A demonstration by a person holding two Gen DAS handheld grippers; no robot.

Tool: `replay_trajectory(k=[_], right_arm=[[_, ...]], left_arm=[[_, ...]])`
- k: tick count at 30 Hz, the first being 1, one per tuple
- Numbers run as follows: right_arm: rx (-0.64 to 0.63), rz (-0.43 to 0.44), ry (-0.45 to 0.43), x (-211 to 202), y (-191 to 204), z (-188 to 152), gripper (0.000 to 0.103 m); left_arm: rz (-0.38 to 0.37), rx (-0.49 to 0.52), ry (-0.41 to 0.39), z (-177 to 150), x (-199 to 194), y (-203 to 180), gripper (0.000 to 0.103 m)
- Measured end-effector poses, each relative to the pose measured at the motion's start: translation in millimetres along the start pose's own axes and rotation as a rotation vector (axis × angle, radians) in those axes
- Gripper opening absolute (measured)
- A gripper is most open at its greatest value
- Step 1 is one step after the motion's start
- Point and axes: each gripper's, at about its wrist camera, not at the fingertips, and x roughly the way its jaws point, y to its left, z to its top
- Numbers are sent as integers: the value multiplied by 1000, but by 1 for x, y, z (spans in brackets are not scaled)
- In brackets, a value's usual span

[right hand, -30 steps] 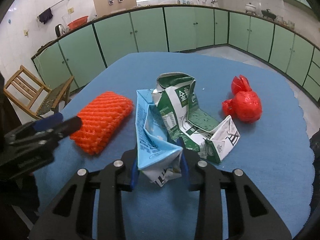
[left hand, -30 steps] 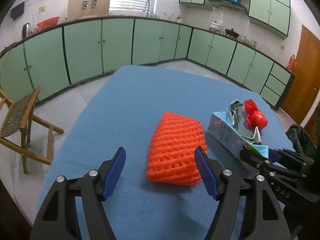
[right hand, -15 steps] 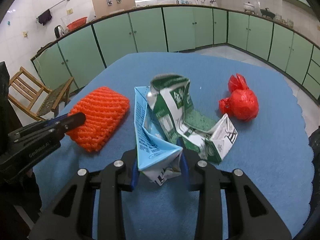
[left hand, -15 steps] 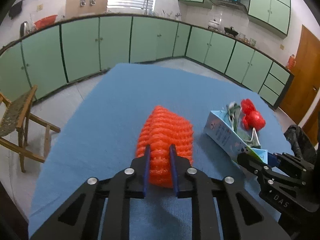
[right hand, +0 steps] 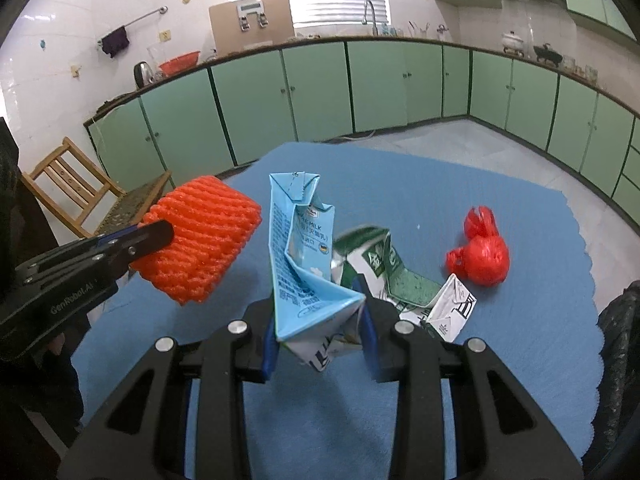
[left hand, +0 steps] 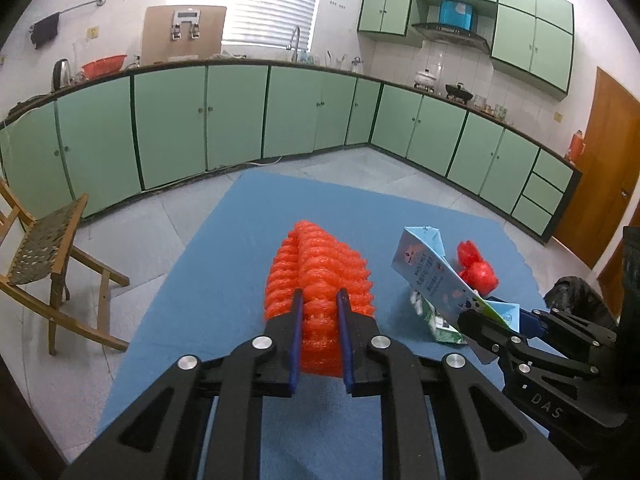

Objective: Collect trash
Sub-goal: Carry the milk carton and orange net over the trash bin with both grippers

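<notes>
My left gripper [left hand: 319,312] is shut on an orange foam fruit net [left hand: 318,276] and holds it lifted off the blue tablecloth [left hand: 224,280]; the net also shows in the right wrist view [right hand: 204,240]. My right gripper [right hand: 318,320] is shut on a crushed light-blue milk carton [right hand: 304,264], raised above the cloth; it shows in the left wrist view [left hand: 430,276] too. A flattened green-and-white carton [right hand: 404,280] lies on the cloth behind it. A knotted red plastic bag [right hand: 482,254] lies further right.
A wooden chair [left hand: 44,264] stands left of the table. Green kitchen cabinets [left hand: 240,116] run along the back walls. A black bag [right hand: 620,360] sits at the table's right edge. A brown door [left hand: 600,184] is at far right.
My left gripper closed on the orange net and lifted it off the cloth. My right gripper raised the blue carton, pulling it clear of the green carton.
</notes>
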Motion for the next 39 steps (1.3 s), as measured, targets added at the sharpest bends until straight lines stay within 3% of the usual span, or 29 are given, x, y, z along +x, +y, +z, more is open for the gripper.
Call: replay_trajectory(k=[10,19,27,39], right_arm=[[-19,-4,-92,-50,0,14,32],[-6,-55,-155,-102,-27,9,32],[46,-138,-185,-143,-66,-12,32],[156,-344,-226,-210,-155,-59,32]], left_arm=[[-30,17,-70,14,-34,-18,15],[-101,66,-113,23,-55,-61,15],[-193,133,-115,20,-59,-122,15],[-368,255,-77,5,-48,-235,15]])
